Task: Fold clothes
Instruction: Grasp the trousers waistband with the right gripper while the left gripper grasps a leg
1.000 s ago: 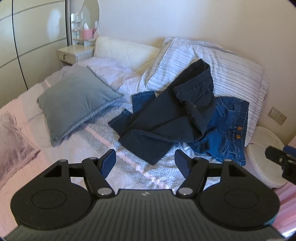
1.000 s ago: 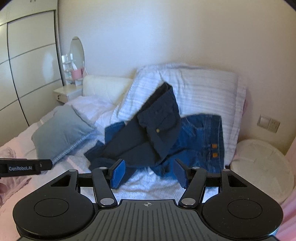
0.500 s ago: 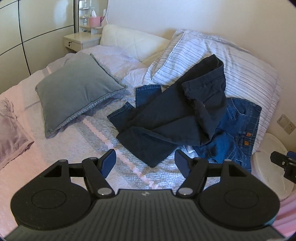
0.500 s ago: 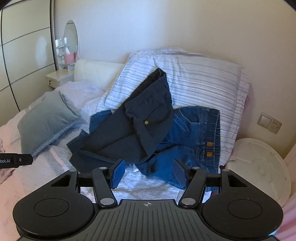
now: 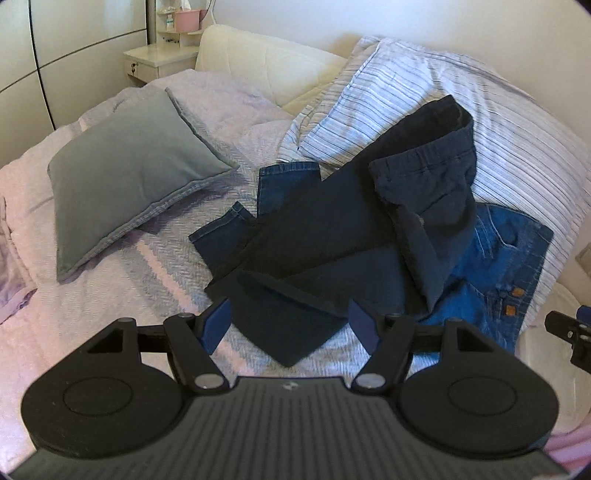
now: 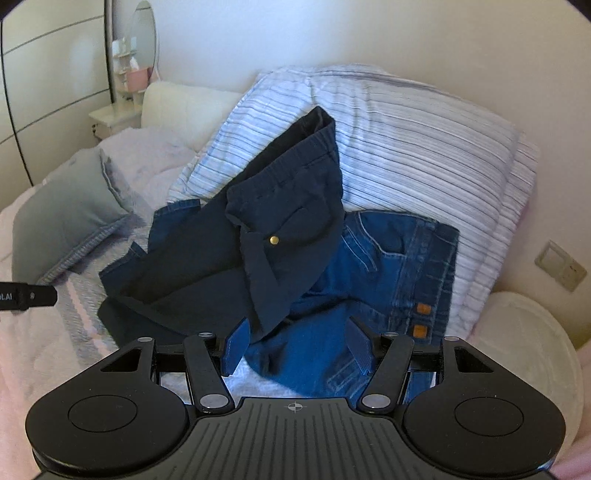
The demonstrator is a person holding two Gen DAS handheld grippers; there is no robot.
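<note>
Matt navy cloth trousers (image 5: 332,236) overlie blue denim jeans (image 6: 388,266) on herringbone-woven bedspread (image 5: 162,266).

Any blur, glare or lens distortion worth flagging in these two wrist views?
Left wrist: sharp, but the dark navy trousers lose fold detail in shadow; fisheye bends the wardrobe lines and blackens the corners. Right wrist: softer, with the striped pillow smeared at its top edge; the mirror looks washed out; the blue jeans stay readable. Both grippers are open and empty.
</note>
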